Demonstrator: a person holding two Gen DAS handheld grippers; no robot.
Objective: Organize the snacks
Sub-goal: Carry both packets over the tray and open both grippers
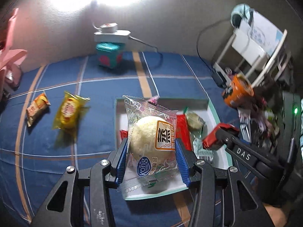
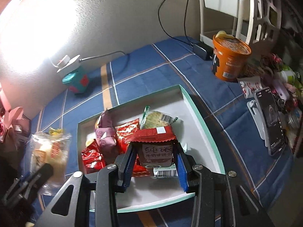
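In the left wrist view, the left gripper (image 1: 151, 152) was clamped on a clear-wrapped pale round bun (image 1: 151, 140) at lower centre, over the shallow tray (image 1: 214, 111), its wrapper running up the frame. In the right wrist view, the right gripper (image 2: 154, 165) pinched a red biscuit packet (image 2: 155, 147) at lower centre above that tray (image 2: 197, 111), crimped end uppermost.

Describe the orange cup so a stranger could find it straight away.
Start at the white shelf rack against the wall at the far right of the blue plaid cloth. The orange cup stands upright just in front of it, beside a black adapter. It is the only tall round tub; everything else nearby is flat wrappers.
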